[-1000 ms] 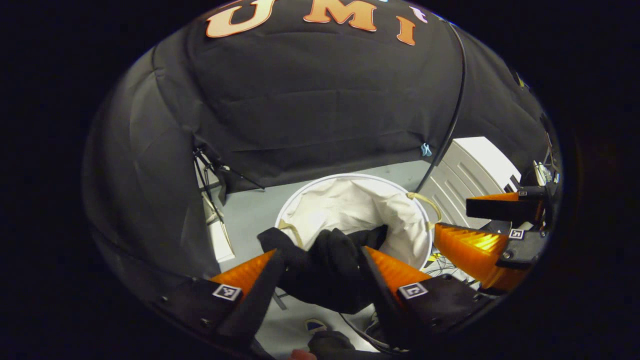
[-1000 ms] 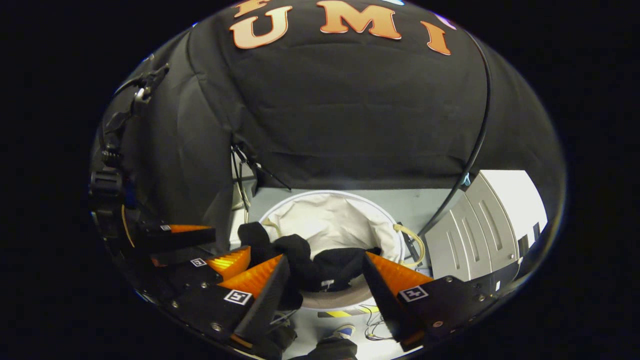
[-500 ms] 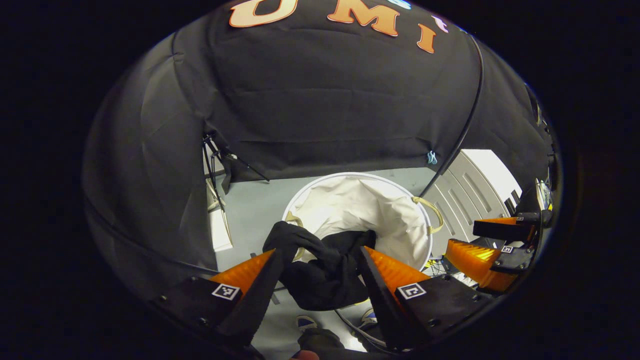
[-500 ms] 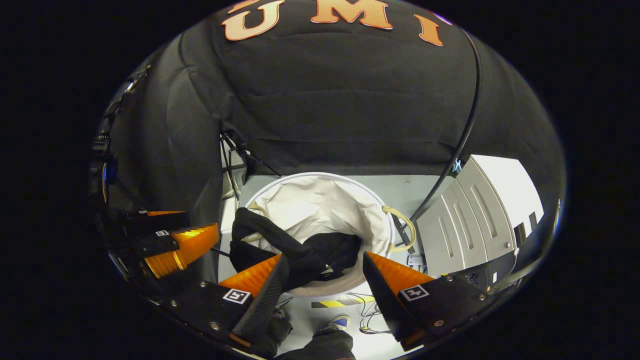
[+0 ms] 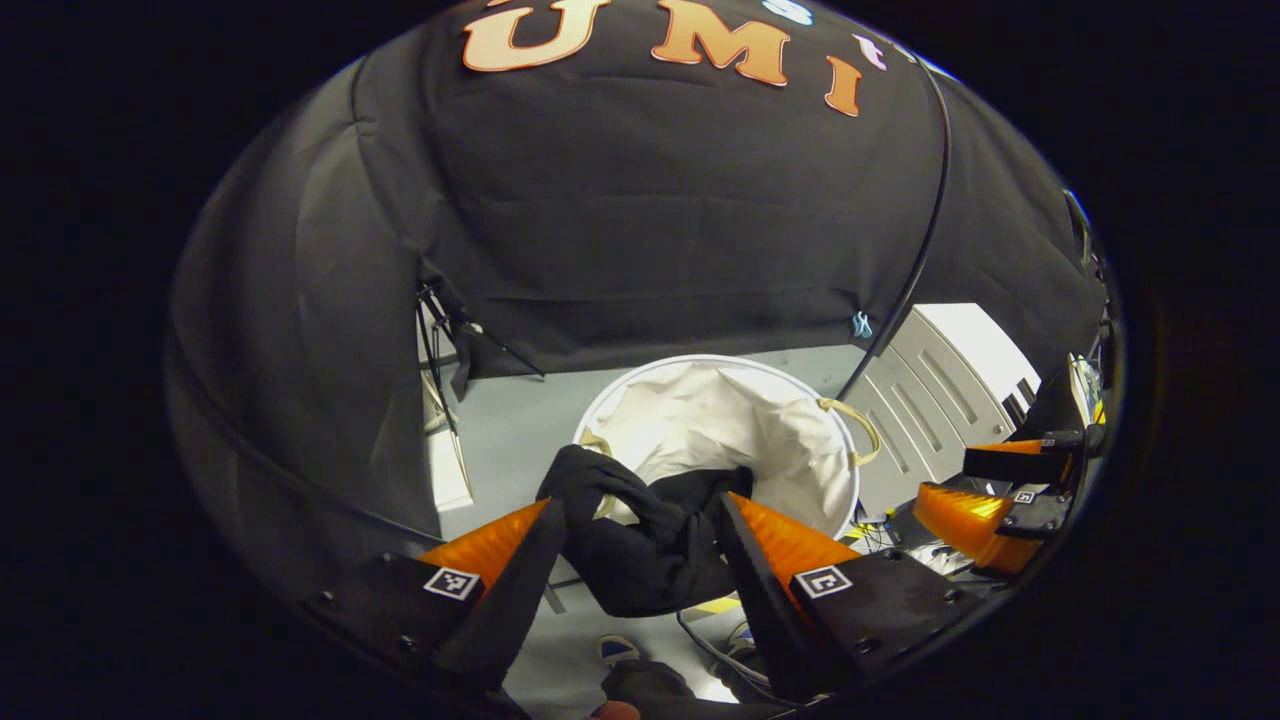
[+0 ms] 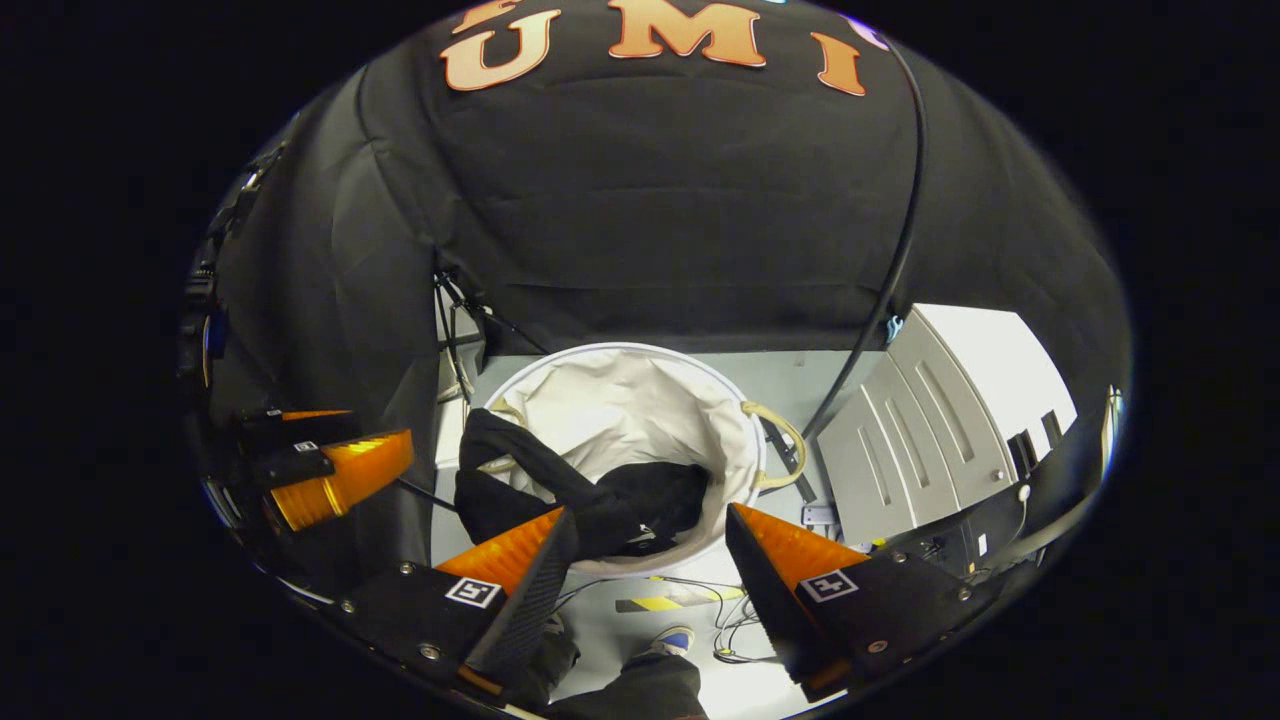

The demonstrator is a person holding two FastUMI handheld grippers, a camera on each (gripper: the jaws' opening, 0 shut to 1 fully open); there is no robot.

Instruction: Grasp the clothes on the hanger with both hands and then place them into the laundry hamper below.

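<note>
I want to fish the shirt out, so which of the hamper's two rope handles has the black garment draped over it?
The handle on the left gripper's side; the black garment crosses the hamper rim there. The opposite handle hangs bare.
</note>
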